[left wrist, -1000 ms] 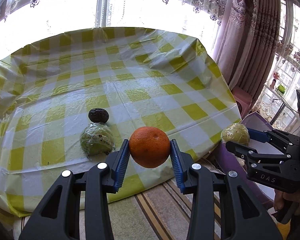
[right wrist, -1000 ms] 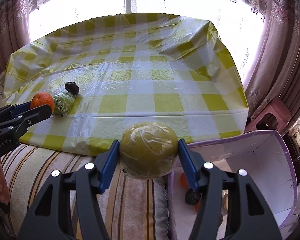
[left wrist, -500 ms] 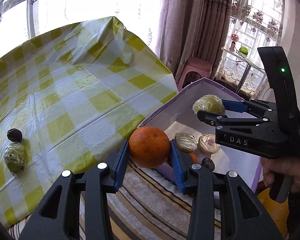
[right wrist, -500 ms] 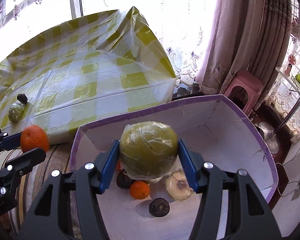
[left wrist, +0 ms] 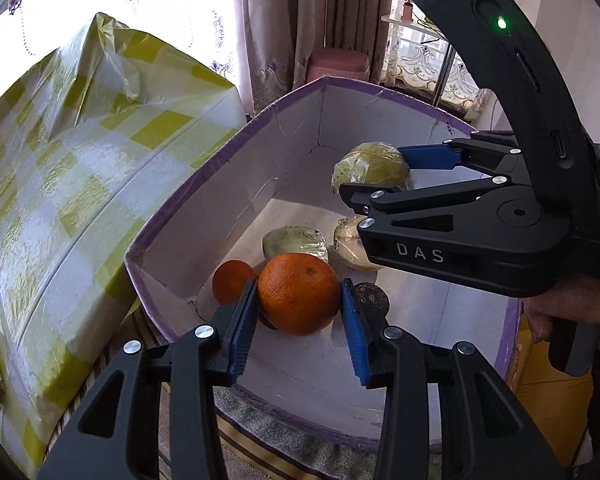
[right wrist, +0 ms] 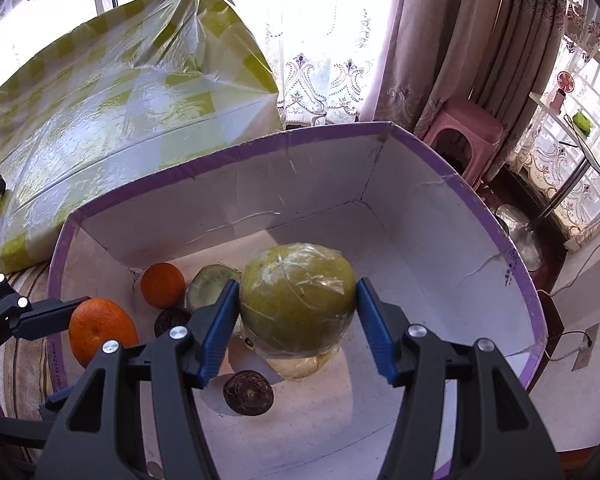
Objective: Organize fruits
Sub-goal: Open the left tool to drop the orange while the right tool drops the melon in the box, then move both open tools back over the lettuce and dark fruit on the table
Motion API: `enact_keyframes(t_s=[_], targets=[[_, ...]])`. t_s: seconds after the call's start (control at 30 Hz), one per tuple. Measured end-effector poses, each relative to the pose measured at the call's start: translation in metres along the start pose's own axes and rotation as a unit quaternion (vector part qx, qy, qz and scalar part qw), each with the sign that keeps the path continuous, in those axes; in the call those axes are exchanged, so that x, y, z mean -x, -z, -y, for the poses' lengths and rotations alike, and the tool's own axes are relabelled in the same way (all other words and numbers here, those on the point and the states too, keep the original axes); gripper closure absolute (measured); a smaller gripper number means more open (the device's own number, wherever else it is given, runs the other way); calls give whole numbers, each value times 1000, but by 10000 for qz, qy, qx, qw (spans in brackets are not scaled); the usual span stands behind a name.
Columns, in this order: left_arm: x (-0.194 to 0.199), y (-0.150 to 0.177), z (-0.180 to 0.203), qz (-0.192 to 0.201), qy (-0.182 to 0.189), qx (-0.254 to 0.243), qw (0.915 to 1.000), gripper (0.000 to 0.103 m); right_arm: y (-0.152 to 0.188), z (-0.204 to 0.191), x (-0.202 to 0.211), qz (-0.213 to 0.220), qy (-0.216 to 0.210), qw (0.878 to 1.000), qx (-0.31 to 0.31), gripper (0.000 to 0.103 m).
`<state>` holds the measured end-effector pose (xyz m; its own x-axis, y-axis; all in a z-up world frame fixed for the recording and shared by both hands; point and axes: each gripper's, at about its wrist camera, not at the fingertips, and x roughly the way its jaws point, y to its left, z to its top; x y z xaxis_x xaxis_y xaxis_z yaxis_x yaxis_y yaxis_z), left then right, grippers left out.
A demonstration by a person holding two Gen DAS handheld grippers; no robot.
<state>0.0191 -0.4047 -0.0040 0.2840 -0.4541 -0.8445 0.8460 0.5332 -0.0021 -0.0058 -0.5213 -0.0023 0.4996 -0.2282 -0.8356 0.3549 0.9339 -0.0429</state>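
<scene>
1. An orange [left wrist: 299, 293] was clamped between the pads of the left gripper [left wrist: 300, 322], just inside the near left corner of the box [left wrist: 228, 144].
2. A wrapped green fruit [right wrist: 298, 299] was pinched by the right gripper [right wrist: 298, 328], held above the middle of the box floor.
3. A second orange [right wrist: 163, 285], a dark fruit [right wrist: 249, 393] and wrapped pieces lay below.
4. Each fruit would best be lowered over a bare patch of floor before release, so that nothing is bruised.
5. Two fruits were left on the table [right wrist: 100, 120], at its near edge.
</scene>
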Motion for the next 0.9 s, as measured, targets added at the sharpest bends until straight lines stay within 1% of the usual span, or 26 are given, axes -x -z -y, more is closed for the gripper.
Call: enact_keyframes(t_s=[0.17, 0.37, 0.43, 0.5, 0.57, 0.63, 0.8, 0.9], targets=[[-14, 4, 7, -244, -80, -236, 9994, 64, 4, 2, -7, -84, -19, 10000, -22, 43], [-17, 6, 6, -295, -83, -229, 9993, 63, 5, 3, -8, -132, -57, 9999, -41, 43], [-17, 6, 6, -278, -85, -221, 9993, 61, 4, 3, -8, -129, -56, 9999, -39, 43], [-16, 4, 4, -260, -74, -208, 9994, 54, 5, 3, -8, -144, -61, 9999, -58, 43], [-14, 5, 5, -221, -72, -214, 9995, 44, 4, 4, -7, -114, -66, 9999, -56, 42], [-13, 5, 6, -202, -72, -224, 9995, 40, 4, 3, -6, -85, -45, 9999, -29, 32], [-9, 5, 5, -117, -83, -192, 9997, 36, 3, 1, -4, -41, -18, 10000, 5, 26], [-3, 5, 4, 6, -96, -160, 9998, 35, 3, 2, -2, 2, -18, 10000, -34, 23]])
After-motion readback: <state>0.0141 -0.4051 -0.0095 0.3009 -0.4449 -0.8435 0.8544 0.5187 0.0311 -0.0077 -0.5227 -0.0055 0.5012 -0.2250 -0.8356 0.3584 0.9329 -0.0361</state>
